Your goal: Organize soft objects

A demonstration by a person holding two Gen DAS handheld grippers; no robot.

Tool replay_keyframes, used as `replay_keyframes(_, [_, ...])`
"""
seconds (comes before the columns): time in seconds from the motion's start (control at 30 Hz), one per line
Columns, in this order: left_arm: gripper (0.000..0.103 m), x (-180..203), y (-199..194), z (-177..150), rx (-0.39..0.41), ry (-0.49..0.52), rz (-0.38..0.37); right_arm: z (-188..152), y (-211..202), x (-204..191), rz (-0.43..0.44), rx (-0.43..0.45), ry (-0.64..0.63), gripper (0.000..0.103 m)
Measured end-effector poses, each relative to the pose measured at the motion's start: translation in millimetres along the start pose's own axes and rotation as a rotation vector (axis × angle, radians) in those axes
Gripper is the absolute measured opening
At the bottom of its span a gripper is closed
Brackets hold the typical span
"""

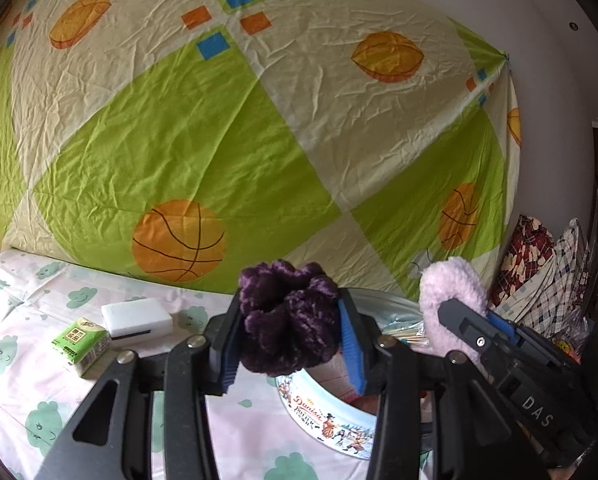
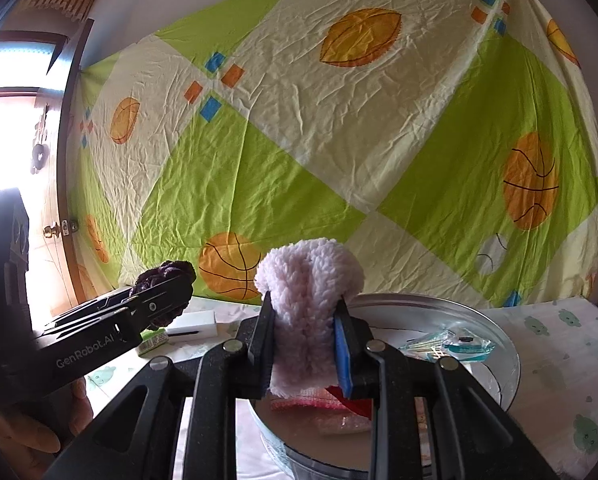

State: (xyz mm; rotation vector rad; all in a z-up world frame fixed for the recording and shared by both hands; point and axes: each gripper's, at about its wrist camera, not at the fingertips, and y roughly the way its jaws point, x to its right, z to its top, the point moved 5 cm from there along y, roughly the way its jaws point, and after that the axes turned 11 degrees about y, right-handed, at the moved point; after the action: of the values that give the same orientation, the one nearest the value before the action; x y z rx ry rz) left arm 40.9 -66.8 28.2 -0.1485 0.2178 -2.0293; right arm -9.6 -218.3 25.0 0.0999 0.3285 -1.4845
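My left gripper (image 1: 289, 334) is shut on a dark purple fluffy scrunchie (image 1: 289, 316), held above the table near a round cookie tin (image 1: 327, 420). To its right, my right gripper (image 1: 465, 322) clamps a pale pink fleecy cloth (image 1: 449, 292). In the right wrist view the right gripper (image 2: 305, 344) squeezes that pink cloth (image 2: 309, 292) over the open tin (image 2: 311, 436), where something pink and red lies inside. The left gripper (image 2: 167, 294) shows at the left with the purple scrunchie (image 2: 167, 274) in it, a hand beneath.
A white sponge block (image 1: 137, 316) and a green tissue pack (image 1: 81, 346) lie on the cloud-print tablecloth (image 1: 27, 360). The tin's lid (image 2: 495, 344) holds small plastic packets. A basketball-print sheet (image 1: 239, 120) hangs behind. Plaid fabrics (image 1: 539, 272) are stacked at the right.
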Motion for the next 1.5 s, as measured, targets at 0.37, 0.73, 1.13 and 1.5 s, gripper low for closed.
replay_keyframes(0.37, [0.041, 32, 18, 4, -0.016, 0.021, -0.035, 10, -1, 34, -0.058, 0.012, 0.016, 0.027])
replay_keyframes(0.73, [0.041, 52, 35, 11, -0.026, 0.007, -0.068, 18, 0, 60, -0.110, 0.023, 0.027, 0.027])
replay_keyframes(1.13, [0.041, 75, 63, 9, -0.058, 0.020, -0.085, 28, 5, 87, -0.183, 0.043, 0.049, 0.027])
replay_keyframes(1.5, [0.041, 88, 98, 7, -0.131, 0.058, -0.055, 27, 32, 129, -0.325, 0.010, 0.049, 0.027])
